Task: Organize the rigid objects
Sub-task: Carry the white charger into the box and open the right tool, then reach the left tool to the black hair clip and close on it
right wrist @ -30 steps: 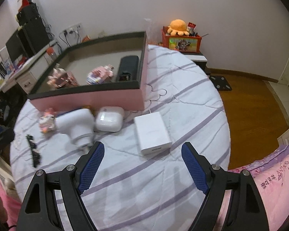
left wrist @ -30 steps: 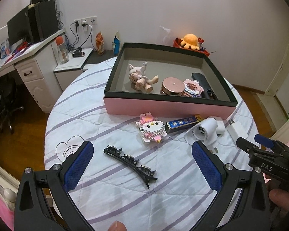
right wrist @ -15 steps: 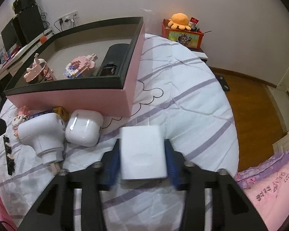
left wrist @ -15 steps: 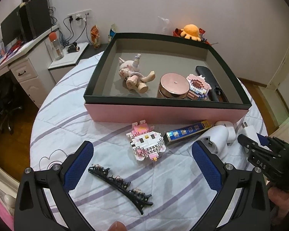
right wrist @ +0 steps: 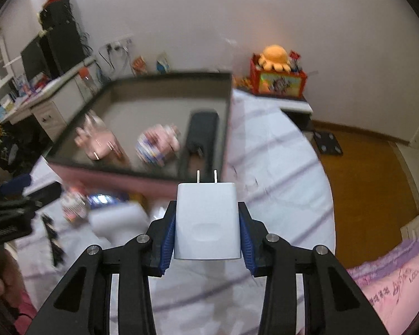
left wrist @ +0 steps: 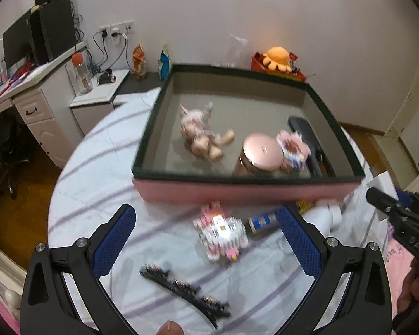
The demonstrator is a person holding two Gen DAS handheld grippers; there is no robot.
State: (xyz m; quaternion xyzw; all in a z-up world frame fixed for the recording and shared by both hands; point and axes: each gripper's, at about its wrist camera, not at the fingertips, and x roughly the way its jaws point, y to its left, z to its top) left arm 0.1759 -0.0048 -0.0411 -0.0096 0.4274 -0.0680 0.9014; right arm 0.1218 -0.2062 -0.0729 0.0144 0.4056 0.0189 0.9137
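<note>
In the left view, our left gripper point(left wrist: 208, 236) is spread wide with nothing in it, above the block cat point(left wrist: 222, 233) and the hair clip point(left wrist: 185, 289) on the bed point(left wrist: 97, 173). The box point(left wrist: 245, 188) holds a doll point(left wrist: 202, 135), a round tin point(left wrist: 261, 150), a block toy point(left wrist: 292, 148) and a black case point(left wrist: 306, 138).

Only the right view shows our right gripper point(right wrist: 206, 233) pinching the white plug point(right wrist: 206, 220), lifted above the bed, its prongs pointing at the box point(right wrist: 142, 177).
</note>
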